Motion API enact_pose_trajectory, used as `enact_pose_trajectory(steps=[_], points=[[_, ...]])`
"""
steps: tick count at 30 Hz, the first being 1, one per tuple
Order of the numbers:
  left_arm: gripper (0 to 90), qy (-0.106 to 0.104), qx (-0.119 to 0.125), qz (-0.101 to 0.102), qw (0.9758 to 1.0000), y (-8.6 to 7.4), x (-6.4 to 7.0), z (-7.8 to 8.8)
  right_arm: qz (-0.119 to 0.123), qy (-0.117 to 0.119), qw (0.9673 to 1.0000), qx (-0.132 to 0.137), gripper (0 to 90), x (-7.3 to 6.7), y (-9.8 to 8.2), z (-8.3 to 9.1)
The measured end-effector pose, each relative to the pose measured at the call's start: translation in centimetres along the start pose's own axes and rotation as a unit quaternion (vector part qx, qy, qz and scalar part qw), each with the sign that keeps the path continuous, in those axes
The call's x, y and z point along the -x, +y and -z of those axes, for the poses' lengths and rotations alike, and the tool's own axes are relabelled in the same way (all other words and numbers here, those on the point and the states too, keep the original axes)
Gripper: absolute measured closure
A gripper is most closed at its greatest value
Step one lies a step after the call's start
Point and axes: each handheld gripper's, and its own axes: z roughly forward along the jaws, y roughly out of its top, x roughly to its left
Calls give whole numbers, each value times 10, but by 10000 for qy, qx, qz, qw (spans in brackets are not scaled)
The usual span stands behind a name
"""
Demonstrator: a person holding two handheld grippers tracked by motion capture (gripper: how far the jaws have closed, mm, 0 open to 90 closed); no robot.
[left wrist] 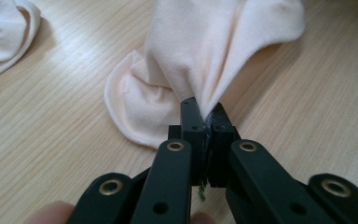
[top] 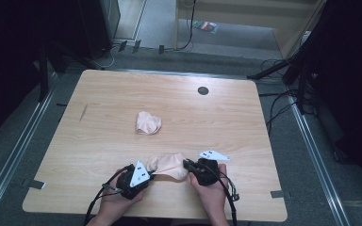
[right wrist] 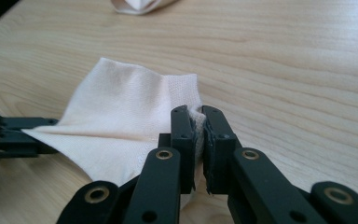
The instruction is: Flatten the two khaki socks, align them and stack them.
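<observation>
A pale peach sock (top: 169,165) is held stretched between the two grippers near the front edge of the table (top: 103,99); in the high view its left end is met by the left gripper (top: 150,176) and its right end by the right gripper (top: 185,164), each borne by a hand (top: 115,200) that comes in from below; in the left gripper view the jaws are seen closed tight, with a gathered fold of the sock (left wrist: 205,51) pinched between the pads, the cloth rising from the grip and its rounded end lying on the wood; in the right gripper view the jaws are likewise closed on the sock's edge (right wrist: 121,116), a thin strip of fabric being clamped between the pads, while the left gripper (right wrist: 9,135) is seen at the far side of the cloth; a second sock (top: 148,123), crumpled, lies well apart at the middle of the table, untouched; a dark round hole (top: 203,90) is set in the table's far part.
</observation>
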Motion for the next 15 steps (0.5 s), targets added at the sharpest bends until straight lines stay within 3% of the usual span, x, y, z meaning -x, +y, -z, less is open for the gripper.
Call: enact_pose_trajectory(steps=[3,9,13,15], points=[[864,-136,-34,176,9997,-2,-6,1,45,-208,9997,-98,851,3,-2,-2],[880,-343,69,641,9973,-8,-24,7,-85,-368,9992,-129,851,17,-2,1],[827,-563,223,946,9937,-12,-37,13,-46,-422,9990,-119,845,23,-1,4],[763,-668,394,1174,9901,-14,-44,17,-83,-486,9988,-21,818,25,0,6]])
